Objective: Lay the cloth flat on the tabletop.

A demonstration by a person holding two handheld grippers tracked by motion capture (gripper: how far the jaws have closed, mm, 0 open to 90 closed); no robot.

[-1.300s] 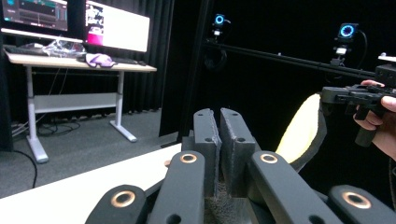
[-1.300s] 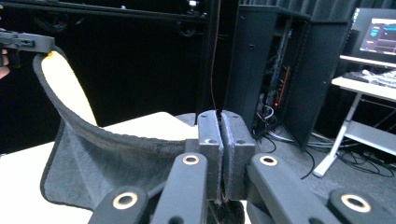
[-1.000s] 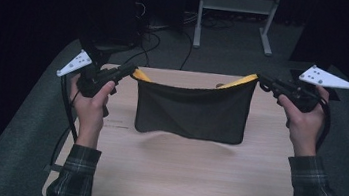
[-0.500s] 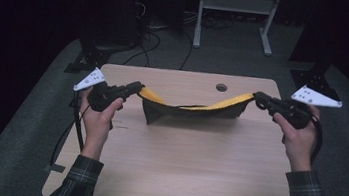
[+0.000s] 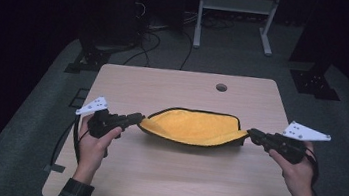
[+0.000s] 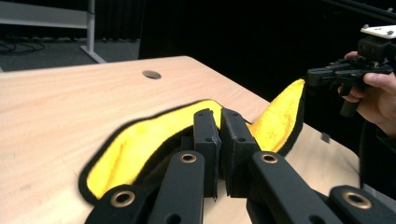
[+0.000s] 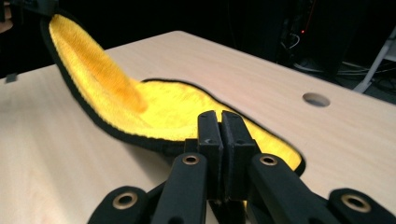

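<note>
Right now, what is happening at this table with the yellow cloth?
A person holds a hand-held gripper in each hand. The left hand-held gripper is shut on one corner of the cloth, and the right hand-held gripper is shut on the opposite corner. The cloth is stretched between them, yellow side up with a black edge, and its middle lies on the table.

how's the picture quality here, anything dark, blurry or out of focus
High view: wooden table evenly lit, room behind nearly black. Left gripper view: near edge of the yellow cloth soft, the jaws sharp. Right gripper view: the cloth's raised end smeared, background dark with a small red light.
</note>
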